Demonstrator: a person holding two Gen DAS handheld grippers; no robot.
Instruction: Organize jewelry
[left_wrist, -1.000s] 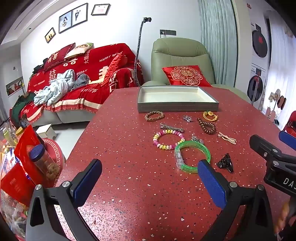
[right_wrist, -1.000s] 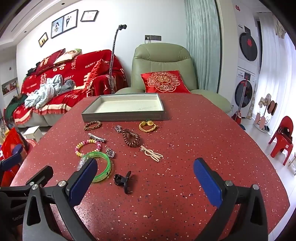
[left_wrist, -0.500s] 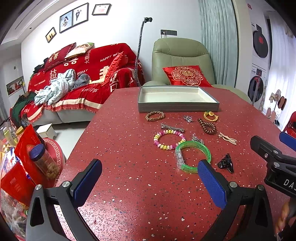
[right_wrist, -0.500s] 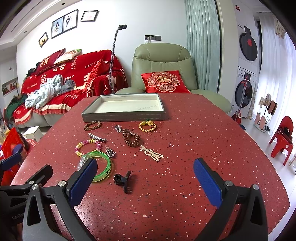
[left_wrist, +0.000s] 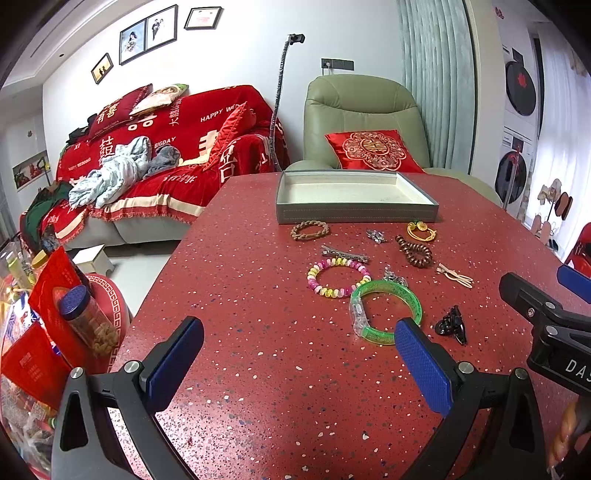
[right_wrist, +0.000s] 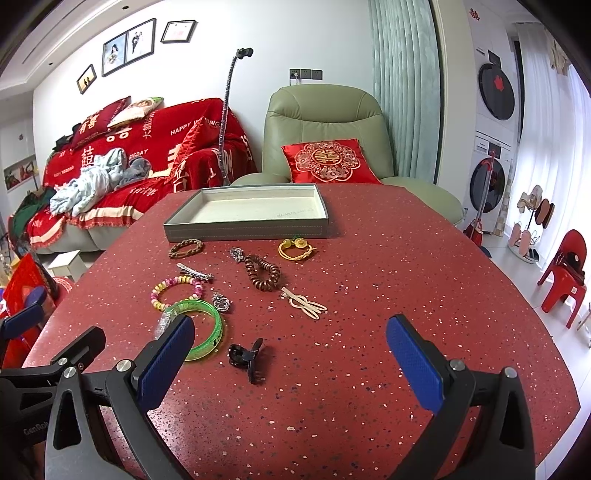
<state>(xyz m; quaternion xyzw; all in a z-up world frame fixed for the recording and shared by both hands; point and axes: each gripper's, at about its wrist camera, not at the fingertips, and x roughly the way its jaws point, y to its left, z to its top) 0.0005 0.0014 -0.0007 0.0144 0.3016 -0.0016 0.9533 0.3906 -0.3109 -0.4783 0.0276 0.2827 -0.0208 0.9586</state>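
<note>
A grey tray (left_wrist: 354, 215) (right_wrist: 243, 233) with a cream, empty floor stands at the far side of the red table. In front of it lie several jewelry pieces: a green bangle (left_wrist: 384, 310) (right_wrist: 216, 328), a pink-yellow bead bracelet (left_wrist: 338, 272) (right_wrist: 177, 291), a brown braided bracelet (left_wrist: 309, 230), a brown coil hair tie (right_wrist: 263, 272), a gold bracelet (right_wrist: 295, 249), a black claw clip (left_wrist: 450, 325) (right_wrist: 245, 356) and a beige hair clip (right_wrist: 306, 304). My left gripper (left_wrist: 295, 365) is open and empty, near the bangle. My right gripper (right_wrist: 291, 360) is open and empty, above the claw clip.
A green armchair (right_wrist: 325, 122) with a red cushion stands behind the table. A red-covered sofa (left_wrist: 166, 147) is at the back left. Red bags and a jar (left_wrist: 88, 325) stand beside the table's left edge. A red child's chair (right_wrist: 565, 273) is at the right.
</note>
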